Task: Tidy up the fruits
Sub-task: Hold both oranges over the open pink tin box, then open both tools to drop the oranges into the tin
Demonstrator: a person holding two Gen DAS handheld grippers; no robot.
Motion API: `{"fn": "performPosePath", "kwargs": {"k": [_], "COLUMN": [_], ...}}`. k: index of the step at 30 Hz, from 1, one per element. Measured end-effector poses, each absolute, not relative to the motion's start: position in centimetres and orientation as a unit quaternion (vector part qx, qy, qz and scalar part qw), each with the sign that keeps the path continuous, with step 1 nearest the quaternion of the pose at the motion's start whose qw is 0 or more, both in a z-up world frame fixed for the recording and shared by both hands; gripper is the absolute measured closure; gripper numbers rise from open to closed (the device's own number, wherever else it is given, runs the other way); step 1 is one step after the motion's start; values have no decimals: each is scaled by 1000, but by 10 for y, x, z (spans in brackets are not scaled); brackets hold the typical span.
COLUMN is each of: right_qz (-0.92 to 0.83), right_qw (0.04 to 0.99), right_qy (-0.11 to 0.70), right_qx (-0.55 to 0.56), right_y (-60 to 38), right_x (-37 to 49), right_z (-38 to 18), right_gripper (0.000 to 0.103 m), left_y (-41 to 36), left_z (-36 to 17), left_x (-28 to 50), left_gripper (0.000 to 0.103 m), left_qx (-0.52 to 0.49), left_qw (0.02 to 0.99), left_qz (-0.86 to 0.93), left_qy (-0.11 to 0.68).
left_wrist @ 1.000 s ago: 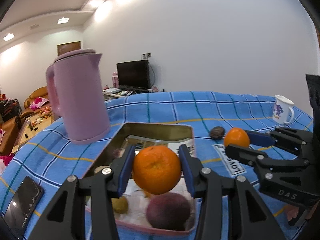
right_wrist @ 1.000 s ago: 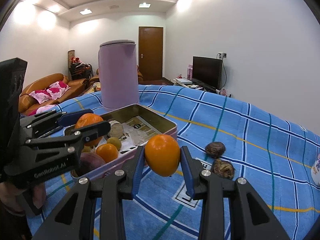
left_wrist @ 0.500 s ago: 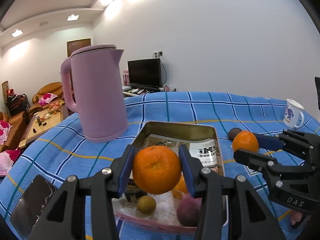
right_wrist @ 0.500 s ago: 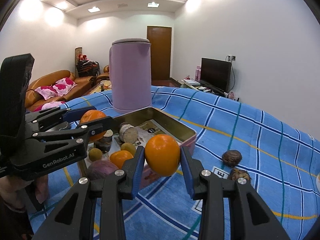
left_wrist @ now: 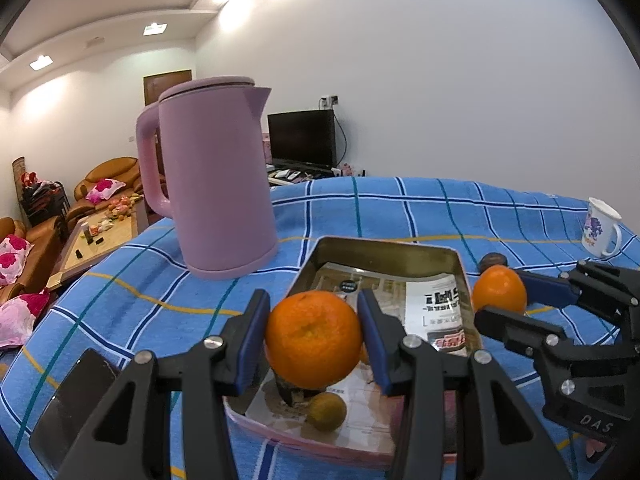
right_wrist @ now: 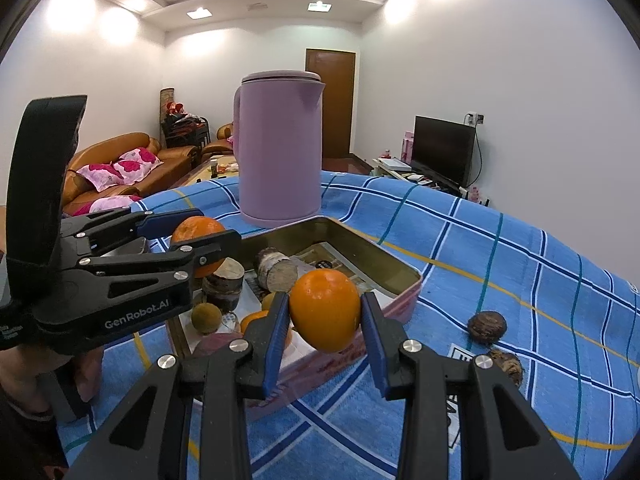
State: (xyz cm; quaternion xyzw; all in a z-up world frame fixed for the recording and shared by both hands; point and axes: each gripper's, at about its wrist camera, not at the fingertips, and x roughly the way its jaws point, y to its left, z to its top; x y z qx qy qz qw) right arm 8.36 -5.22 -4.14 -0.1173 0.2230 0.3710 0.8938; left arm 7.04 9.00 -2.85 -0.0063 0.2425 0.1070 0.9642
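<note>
1. Plainly, each gripper is clamped on a fruit: the left gripper [left_wrist: 313, 336] holds one orange [left_wrist: 314, 338] between its blue pads, and the right gripper [right_wrist: 325, 312] holds a second orange [right_wrist: 325, 310] the same way.
2. Both oranges hang in the air, the left one above the near end of the metal tin [left_wrist: 390, 246], the right one just outside the tin's near wall [right_wrist: 400, 294].
3. Judged from this, the step in hand is setting the fruit down in the tin; doing it well probably means lowering each orange over bare paper liner before the jaws part, so it neither drops nor rolls.
4. The near end is crowded with a small greenish fruit [left_wrist: 327, 412], cut root pieces [right_wrist: 276, 274] and a purple fruit [right_wrist: 218, 342]; the far end looks freer.
5. The pink kettle [left_wrist: 218, 176] stands just behind the tin, limiting forward reach.
6. On the right, two dark brown fruits [right_wrist: 487, 326] lie on the blue cloth [right_wrist: 520, 264], which otherwise offers open room.
</note>
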Motion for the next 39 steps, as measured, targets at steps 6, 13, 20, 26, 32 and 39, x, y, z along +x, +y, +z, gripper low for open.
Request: {"fn": "performPosePath", "kwargs": {"k": [6,13,20,26,32,39], "right_qz": [375,375,372,369,375,377], "right_qw": [891,890,888,886,879,877], "right_qy": [223,230,241,251,266,270], "right_qx": [-123,-121,-123,-127,-126,-126], "right_y": [-44,-40,-33,-29,-26,-23], "right_x": [82,88,95,101,106,107], "right_z": [-41,-43,-46,-50,-53,-53], "right_gripper": [65,65,65,65,65,54], "left_y": [98,99,96,96,94,94], "left_z": [-31,-35,-37,-39,-41,-42], "left_x": [74,83,92,98,99,98], "left_gripper": [56,56,56,56,55,46], "left_qx": [-12,-7,-2,0,4,-1], "left_qw": [961,958,957,955,954,952], "left_qz": [114,111,103,99,94,94], "left_qy": [251,264,273,279,284,291]}}
